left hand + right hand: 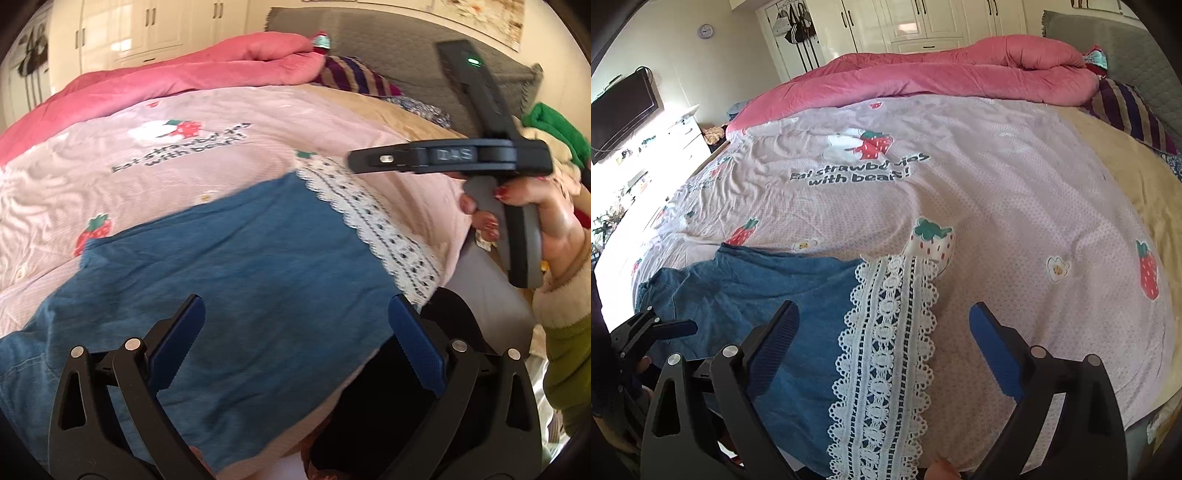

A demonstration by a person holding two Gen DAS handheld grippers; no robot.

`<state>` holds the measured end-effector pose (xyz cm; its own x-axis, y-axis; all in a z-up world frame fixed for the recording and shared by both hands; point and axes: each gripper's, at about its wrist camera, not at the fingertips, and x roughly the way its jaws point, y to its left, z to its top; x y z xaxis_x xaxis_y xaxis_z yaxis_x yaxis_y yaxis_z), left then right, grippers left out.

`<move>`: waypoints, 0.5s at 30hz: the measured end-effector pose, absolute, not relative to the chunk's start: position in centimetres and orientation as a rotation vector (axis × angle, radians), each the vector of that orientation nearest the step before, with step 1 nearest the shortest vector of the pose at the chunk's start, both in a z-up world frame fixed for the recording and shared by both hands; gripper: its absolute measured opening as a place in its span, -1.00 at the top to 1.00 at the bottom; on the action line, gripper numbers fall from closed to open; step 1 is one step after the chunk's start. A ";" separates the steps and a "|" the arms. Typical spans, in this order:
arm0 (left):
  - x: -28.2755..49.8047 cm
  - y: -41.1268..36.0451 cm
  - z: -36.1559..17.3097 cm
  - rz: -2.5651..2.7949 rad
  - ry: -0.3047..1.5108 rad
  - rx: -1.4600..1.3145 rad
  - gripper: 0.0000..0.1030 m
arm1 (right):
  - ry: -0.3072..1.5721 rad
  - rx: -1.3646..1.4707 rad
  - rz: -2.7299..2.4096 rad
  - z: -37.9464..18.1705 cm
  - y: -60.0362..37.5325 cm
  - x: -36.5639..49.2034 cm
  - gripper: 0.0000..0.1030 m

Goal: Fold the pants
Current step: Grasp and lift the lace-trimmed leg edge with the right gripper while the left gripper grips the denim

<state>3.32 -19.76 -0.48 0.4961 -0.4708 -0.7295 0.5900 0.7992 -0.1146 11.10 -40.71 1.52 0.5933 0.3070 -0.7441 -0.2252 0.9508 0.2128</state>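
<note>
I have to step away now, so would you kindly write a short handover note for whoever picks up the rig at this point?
Left gripper: jaws open, holding nothing, above the middle of the blue denim pants.
Right gripper: jaws open, holding nothing, above the white lace hem at the pants' right end.
Pants: spread out on the pink strawberry sheet near the bed's front edge; whether they are already folded once I cannot tell.
Done: pants laid out on the bed.
Left: grasp the lace hem end, fold it over toward the far denim end, and smooth.
</note>
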 end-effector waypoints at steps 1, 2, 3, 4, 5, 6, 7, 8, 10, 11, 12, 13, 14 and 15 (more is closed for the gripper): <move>3.1 -20.2 -0.6 -0.657 0.833 0.162 -0.81 | 0.891 0.111 0.319 1.2 -40.8 11.2 -0.80; 2.9 -20.8 -0.8 -0.665 0.834 0.169 -0.81 | 0.897 0.123 0.328 0.9 -40.9 11.3 -0.80; 2.7 -21.1 -0.9 -0.669 0.835 0.176 -0.81 | 0.905 0.135 0.332 0.6 -41.0 11.6 -0.80; 2.5 -21.6 -1.1 -0.678 0.838 0.185 -0.81 | 0.912 0.141 0.336 0.3 -41.1 11.8 -0.80; 2.4 -21.8 -1.2 -0.682 0.838 0.187 -0.81 | 0.916 0.145 0.340 0.1 -41.1 11.9 -0.80; 2.2 -22.2 -1.4 -0.690 0.839 0.191 -0.81 | 0.919 0.152 0.345 -0.2 -41.1 12.2 -0.80; 2.0 -22.6 -1.6 -0.699 0.842 0.194 -0.81 | 0.920 0.159 0.357 -0.3 -41.1 12.4 -0.80; 1.9 -23.0 -1.9 -0.708 0.845 0.202 -0.81 | 0.920 0.164 0.364 -0.4 -41.0 12.5 -0.80; 1.7 -23.5 -2.2 -0.718 0.851 0.214 -0.81 | 0.919 0.176 0.382 -0.4 -40.8 12.8 -0.80; 1.6 -23.7 -2.4 -0.724 0.855 0.217 -0.81 | 0.918 0.181 0.392 -0.4 -40.7 13.0 -0.80; 1.5 -23.9 -2.5 -0.731 0.858 0.218 -0.81 | 0.919 0.185 0.399 -0.5 -40.6 13.2 -0.80; 1.5 -24.1 -2.6 -0.735 0.859 0.220 -0.81 | 0.922 0.181 0.392 -0.6 -40.5 13.5 -0.80; 1.5 -24.2 -2.7 -0.738 0.860 0.222 -0.81 | 0.927 0.172 0.384 -0.8 -40.5 13.8 -0.80; 1.5 -24.3 -2.8 -0.740 0.862 0.222 -0.81 | 0.932 0.167 0.381 -0.9 -40.4 14.1 -0.80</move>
<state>1.52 -24.30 -2.78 0.4239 -0.4998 -0.7553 0.6709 0.7335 -0.1089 14.09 -40.45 -0.90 0.5354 0.3897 -0.7493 -0.2468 0.9206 0.3025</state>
